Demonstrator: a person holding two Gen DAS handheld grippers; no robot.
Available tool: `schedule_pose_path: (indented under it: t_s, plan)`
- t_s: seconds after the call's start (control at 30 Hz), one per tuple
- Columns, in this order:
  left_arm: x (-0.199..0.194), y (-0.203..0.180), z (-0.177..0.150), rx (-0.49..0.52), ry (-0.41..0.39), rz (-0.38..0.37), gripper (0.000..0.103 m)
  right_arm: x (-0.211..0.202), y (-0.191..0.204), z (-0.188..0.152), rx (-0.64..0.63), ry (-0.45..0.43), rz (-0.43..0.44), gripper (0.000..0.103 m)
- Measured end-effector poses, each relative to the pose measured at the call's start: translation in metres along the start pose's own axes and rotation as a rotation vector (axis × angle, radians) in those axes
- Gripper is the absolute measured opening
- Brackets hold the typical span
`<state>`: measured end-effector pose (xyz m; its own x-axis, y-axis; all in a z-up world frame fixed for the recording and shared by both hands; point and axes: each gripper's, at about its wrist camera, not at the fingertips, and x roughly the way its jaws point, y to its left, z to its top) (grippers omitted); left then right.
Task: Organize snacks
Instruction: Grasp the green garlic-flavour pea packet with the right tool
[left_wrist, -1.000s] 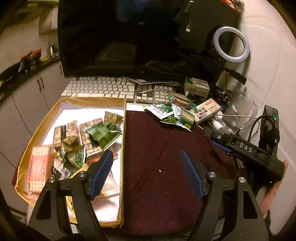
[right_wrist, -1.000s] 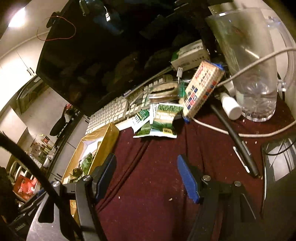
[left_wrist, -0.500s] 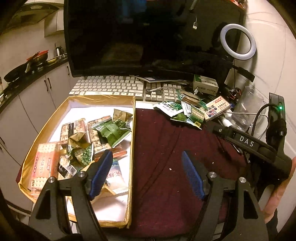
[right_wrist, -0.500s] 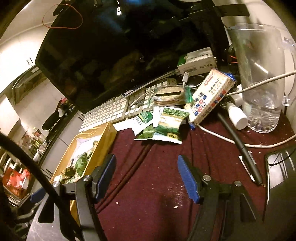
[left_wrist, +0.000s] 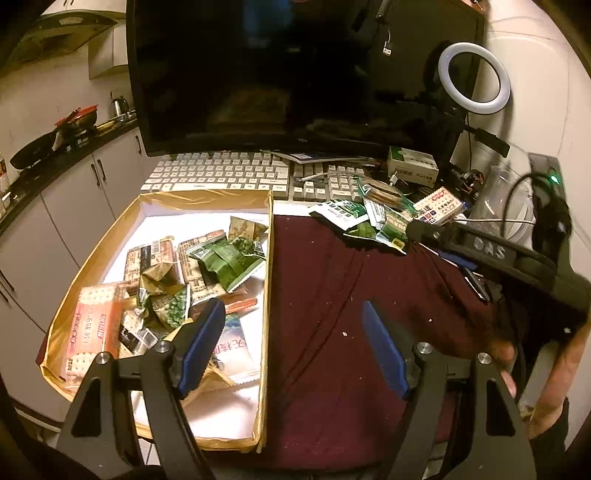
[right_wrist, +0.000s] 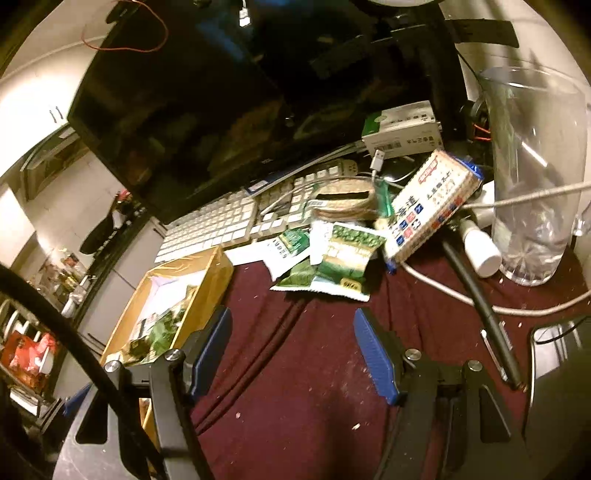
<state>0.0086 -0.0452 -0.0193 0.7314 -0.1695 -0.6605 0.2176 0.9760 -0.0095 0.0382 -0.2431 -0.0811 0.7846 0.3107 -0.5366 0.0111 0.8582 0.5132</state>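
Observation:
A gold-sided box (left_wrist: 270, 258) on the left holds several snack packets, among them a green one (left_wrist: 225, 260) and a pink cracker pack (left_wrist: 92, 332). More loose snacks lie on the maroon cloth (left_wrist: 332, 314) by the keyboard: green packets (right_wrist: 343, 254), a white cracker pack with blue ends (right_wrist: 428, 210) and a clear-wrapped round biscuit pack (right_wrist: 343, 201). My left gripper (left_wrist: 295, 343) is open and empty, over the box's right wall. My right gripper (right_wrist: 291, 347) is open and empty above the cloth, short of the green packets. The box also shows in the right wrist view (right_wrist: 207, 291).
A dark monitor (left_wrist: 295, 74) and white keyboard (left_wrist: 221, 173) stand behind. A clear plastic jug (right_wrist: 535, 177), white bottle (right_wrist: 480, 251), black pen (right_wrist: 476, 302), cables and a small white carton (right_wrist: 402, 129) crowd the right. A ring light (left_wrist: 474, 83) stands at the back right.
Both grippers have drawn back and lifted a little, so the box and the loose snacks appear farther ahead. Both stay open and empty. No snack has moved.

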Motion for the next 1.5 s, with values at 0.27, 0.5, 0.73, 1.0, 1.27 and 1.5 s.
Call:
schedule_pose_path:
  t_s: [0.27,0.5,0.73,1.0,1.27,1.5]
  plan:
    - [0.003,0.005,0.0,-0.021,0.012,-0.019,0.077,0.05,-0.028,0.035,0.072,0.094,-0.123,0.069]
    - [0.006,0.01,-0.002,-0.032,0.023,-0.023,0.077,0.074,-0.033,0.037,0.084,0.124,-0.221,0.063]
    - [0.009,0.008,-0.003,-0.034,0.035,-0.037,0.077,0.077,-0.031,0.033,0.021,0.116,-0.261,0.038]
    - [0.032,-0.007,0.018,-0.027,0.098,-0.151,0.077,0.035,-0.037,0.021,0.029,0.027,-0.168,0.035]
    - [0.121,-0.015,0.064,-0.165,0.204,-0.162,0.077,0.038,-0.059,0.016,0.117,0.04,-0.092,0.035]
    - [0.188,-0.025,0.099,-0.266,0.307,-0.129,0.077,0.042,-0.054,0.014,0.099,0.05,-0.094,0.035]
